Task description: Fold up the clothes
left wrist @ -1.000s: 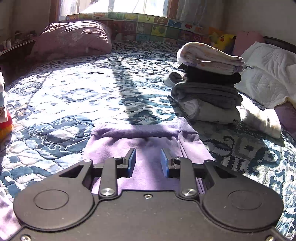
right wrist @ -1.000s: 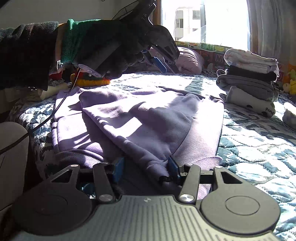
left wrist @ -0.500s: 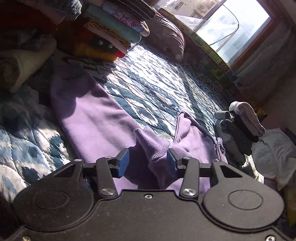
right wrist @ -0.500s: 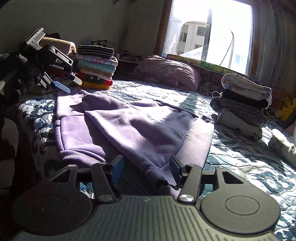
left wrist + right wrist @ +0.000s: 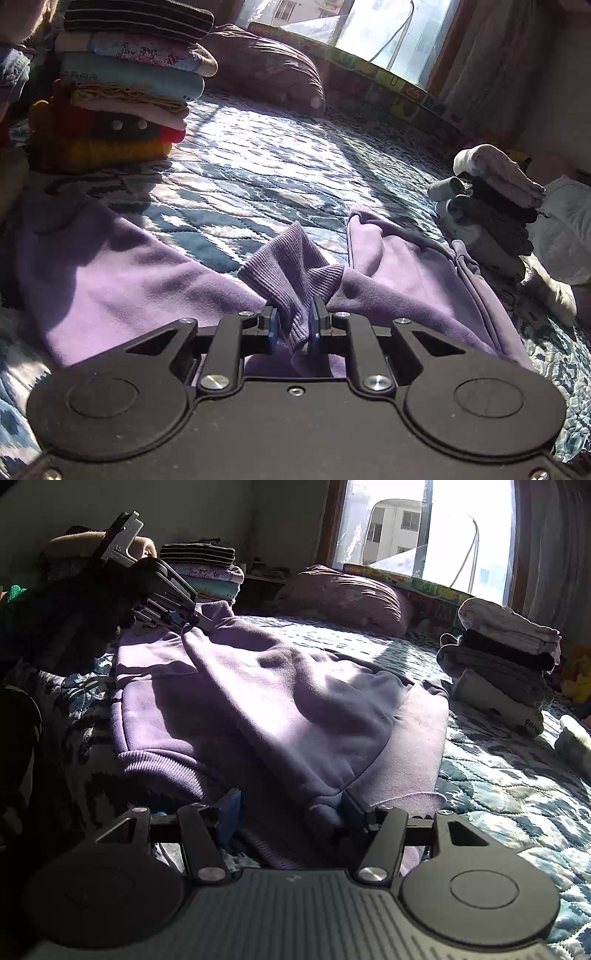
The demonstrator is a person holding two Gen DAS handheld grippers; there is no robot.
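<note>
Left gripper (image 5: 293, 325) is clamped on the ribbed cuff (image 5: 291, 266) of the purple sweatshirt (image 5: 122, 277); cuff bunches up between the blue pads (image 5: 272, 325). Sleeve runs off to the left across the blue patterned quilt (image 5: 258, 177), body of the sweatshirt lies to the right. Stack of folded clothes (image 5: 125, 85) far left, a second grey and white stack (image 5: 491, 206) on the right, purple pillow (image 5: 269, 70) under the window (image 5: 369, 26).

Right wrist view: my right gripper (image 5: 291, 812) has its fingers spread wide, low at the near edge of the sweatshirt (image 5: 277, 701). Hem fabric sits between them, right pad (image 5: 351, 808) touching a fold, left pad (image 5: 231, 812) clear of it, so not gripping. Sweatshirt lies mostly flat on the quilt (image 5: 498, 782), one sleeve folded diagonally across the front. Left gripper (image 5: 177, 616) shows at upper left, pinching the cuff (image 5: 214, 609) at the far end of the sweatshirt. Grey stack (image 5: 506, 657) sits right, well apart from the sweatshirt; pillow (image 5: 347, 598) behind.
</note>
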